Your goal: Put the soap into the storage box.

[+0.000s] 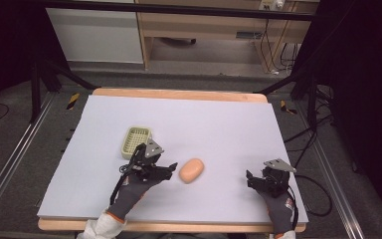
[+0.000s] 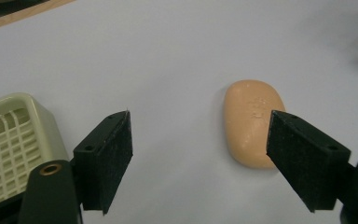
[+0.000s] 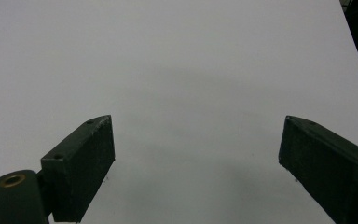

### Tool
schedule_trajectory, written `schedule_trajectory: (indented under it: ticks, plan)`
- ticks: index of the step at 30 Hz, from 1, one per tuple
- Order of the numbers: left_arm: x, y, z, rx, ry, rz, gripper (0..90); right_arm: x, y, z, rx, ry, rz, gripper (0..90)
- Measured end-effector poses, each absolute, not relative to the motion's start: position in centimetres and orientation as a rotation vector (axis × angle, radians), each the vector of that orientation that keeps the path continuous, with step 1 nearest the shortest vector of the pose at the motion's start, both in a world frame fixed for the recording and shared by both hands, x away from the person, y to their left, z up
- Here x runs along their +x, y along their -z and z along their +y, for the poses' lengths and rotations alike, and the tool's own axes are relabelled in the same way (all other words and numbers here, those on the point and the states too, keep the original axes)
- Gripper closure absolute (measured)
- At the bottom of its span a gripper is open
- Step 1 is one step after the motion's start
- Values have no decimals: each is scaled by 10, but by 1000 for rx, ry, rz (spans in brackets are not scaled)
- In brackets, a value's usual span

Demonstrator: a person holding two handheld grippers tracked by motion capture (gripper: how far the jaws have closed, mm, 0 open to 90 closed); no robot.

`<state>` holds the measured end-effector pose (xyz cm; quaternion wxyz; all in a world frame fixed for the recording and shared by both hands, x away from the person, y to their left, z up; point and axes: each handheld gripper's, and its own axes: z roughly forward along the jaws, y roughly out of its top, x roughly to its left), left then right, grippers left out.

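An orange oval soap bar [image 1: 191, 170] [image 2: 251, 122] lies flat on the white board [image 1: 214, 124]. A pale green slotted soap dish [image 1: 136, 140] [image 2: 9, 140] sits to its left, a little farther back. My left gripper [image 1: 170, 170] [image 2: 200, 140] is open, just left of the soap, and its right jaw overlaps the bar's near edge in its own view. Nothing is between its jaws. My right gripper [image 1: 249, 180] [image 3: 196, 144] is open near the front right of the board, over bare surface.
The board rests on a wooden table [image 1: 179, 93] whose edge shows at the back. Metal frame legs [image 1: 35, 89] and cables [image 1: 308, 144] flank the table on the floor. A wooden cabinet [image 1: 204, 30] stands behind.
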<state>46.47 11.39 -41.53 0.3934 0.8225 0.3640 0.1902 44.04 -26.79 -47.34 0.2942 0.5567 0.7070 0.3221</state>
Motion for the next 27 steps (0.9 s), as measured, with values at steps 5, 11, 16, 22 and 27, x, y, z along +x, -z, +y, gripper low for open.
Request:
schedule_trajectory:
  ticks: [5, 11, 16, 22, 27]
  plan:
    - [466, 417, 108, 2093, -473, 921, 212, 440, 474, -268, 1477, -856, 1886, 108]
    - [468, 418, 102, 2103, -467, 914, 209, 441, 474, -268, 1473, -857, 1889, 108]
    - [470, 420, 95, 2114, -464, 908, 205, 441, 474, -267, 1477, -858, 1889, 108]
    - [471, 423, 88, 2133, -462, 904, 201, 441, 474, -267, 1478, -858, 1889, 108]
    - [473, 424, 82, 2143, -459, 898, 200, 441, 474, -268, 1481, -858, 1885, 108]
